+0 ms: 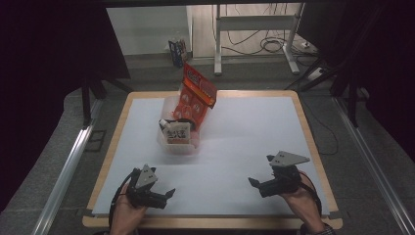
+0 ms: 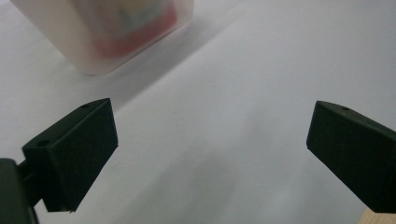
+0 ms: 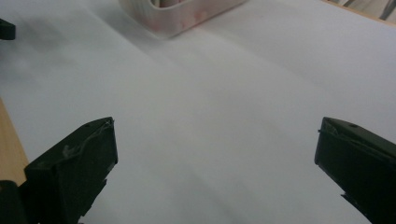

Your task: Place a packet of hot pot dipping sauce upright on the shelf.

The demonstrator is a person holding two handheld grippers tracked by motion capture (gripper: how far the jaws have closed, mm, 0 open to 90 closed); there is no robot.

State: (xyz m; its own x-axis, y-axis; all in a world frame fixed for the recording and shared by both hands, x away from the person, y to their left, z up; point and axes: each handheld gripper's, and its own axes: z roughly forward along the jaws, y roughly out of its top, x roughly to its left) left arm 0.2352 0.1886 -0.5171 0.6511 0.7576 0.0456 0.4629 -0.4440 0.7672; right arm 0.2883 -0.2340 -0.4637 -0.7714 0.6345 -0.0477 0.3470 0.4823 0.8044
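Both claws, left claw (image 2: 210,140) and right claw (image 3: 215,158), are spread empty, while the frosted bin (image 2: 100,35), cut off at the upper left, blurs its contents.

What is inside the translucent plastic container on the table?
The container holds a tall orange snack bag standing tilted out above its rim, and a small pale packet in front. Their lower parts and the bottom are covered.

Translucent frosted plastic bin (image 1: 177,143), glossy snack bag (image 1: 195,95).
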